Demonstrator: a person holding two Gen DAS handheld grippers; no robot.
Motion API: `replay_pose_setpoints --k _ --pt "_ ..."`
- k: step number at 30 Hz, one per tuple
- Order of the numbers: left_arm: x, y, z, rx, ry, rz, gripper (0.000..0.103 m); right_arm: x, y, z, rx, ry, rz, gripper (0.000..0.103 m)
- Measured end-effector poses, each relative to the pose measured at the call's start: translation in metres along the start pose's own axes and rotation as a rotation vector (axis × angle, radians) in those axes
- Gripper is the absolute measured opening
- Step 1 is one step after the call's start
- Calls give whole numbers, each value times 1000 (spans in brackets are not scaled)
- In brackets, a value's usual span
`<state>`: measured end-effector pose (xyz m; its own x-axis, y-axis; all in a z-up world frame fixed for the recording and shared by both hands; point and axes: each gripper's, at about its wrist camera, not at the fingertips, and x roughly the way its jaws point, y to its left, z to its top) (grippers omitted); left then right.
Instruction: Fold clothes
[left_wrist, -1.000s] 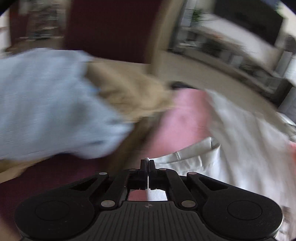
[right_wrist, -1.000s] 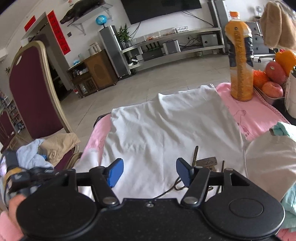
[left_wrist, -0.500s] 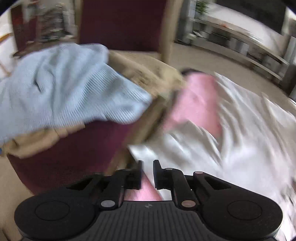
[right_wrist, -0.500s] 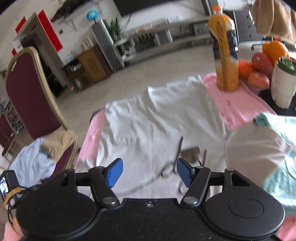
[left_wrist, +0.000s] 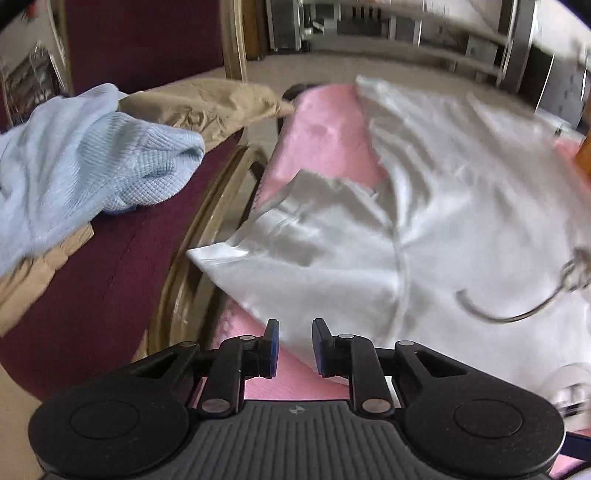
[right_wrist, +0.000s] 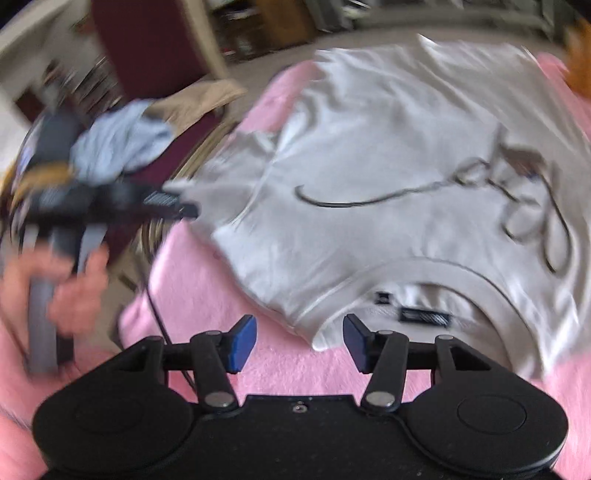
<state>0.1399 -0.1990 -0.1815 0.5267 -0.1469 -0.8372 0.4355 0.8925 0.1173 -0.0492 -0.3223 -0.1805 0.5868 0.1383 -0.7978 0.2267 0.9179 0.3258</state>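
White cotton T-shirt (right_wrist: 388, 155) lay flat on pink fleece cover (right_wrist: 207, 295). Left gripper (left_wrist: 294, 347) narrowly parted over sleeve, pinching nothing; right gripper (right_wrist: 300, 341) spread, closing near collar, gripping nothing.

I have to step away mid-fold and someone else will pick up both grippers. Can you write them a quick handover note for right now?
Left gripper: jaws a little apart, holding nothing, at the shirt's sleeve edge.
Right gripper: jaws closing, nothing pinched yet, at the collar.
White T-shirt: spread flat, print up, on the pink cover, collar nearest you.
Blue knit and tan garment: piled on the chair beside the table.
Done: shirt laid out. No fold made.
Left: grip the shirt, fold it, then do the chair pile.
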Motion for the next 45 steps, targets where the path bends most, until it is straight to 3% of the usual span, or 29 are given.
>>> replay_pose_setpoints --k 2,7,9,11,16,18,19,20,22,25,31,32,35,37,40,42,45 --pt "12 3 1 10 30 68 23 6 14 -4 -111 -22 -22 51" --pt "17 14 1 -18 38 134 24 21 34 -11 -328 -73 -72 49" --pt "18 17 1 -17 38 158 24 29 38 -16 -379 -64 -131 15" --pt "19 19 1 -15 37 164 24 31 39 -19 -398 -64 -164 7" --pt "21 18 1 4 34 200 24 15 29 -14 -308 11 -101 8" --pt "19 19 1 -4 29 231 21 11 21 -12 -264 50 -65 17" --pt "12 19 -1 -13 2 232 16 6 18 -11 -242 61 -44 36" --pt "2 20 -3 -24 -43 213 12 0 14 -10 -218 69 -22 51" --pt "-20 18 -10 -39 -108 82 12 -25 0 -7 -151 6 10 54" --pt "-36 3 -22 -37 -99 -161 19 -60 -38 3 21 -87 -17 54" --pt "-20 -26 -31 -9 14 -303 19 -93 -160 9 433 -199 -66 54" --pt "-17 -28 -32 3 28 -282 19 -91 -178 5 487 -215 -57 54" --pt "-14 -37 -40 81 31 -129 19 -82 -222 -9 638 -244 -44 54" --pt "-20 -45 -49 142 6 -5 21 -73 -241 -18 722 -244 -53 53" --pt "-20 -48 -62 187 10 211 21 -74 -248 -22 738 -261 -137 53" --pt "-21 -40 -61 155 6 205 18 -80 -248 -24 737 -286 -151 53" --pt "-38 -20 -59 27 -49 142 18 -81 -248 -26 722 -310 -130 53"
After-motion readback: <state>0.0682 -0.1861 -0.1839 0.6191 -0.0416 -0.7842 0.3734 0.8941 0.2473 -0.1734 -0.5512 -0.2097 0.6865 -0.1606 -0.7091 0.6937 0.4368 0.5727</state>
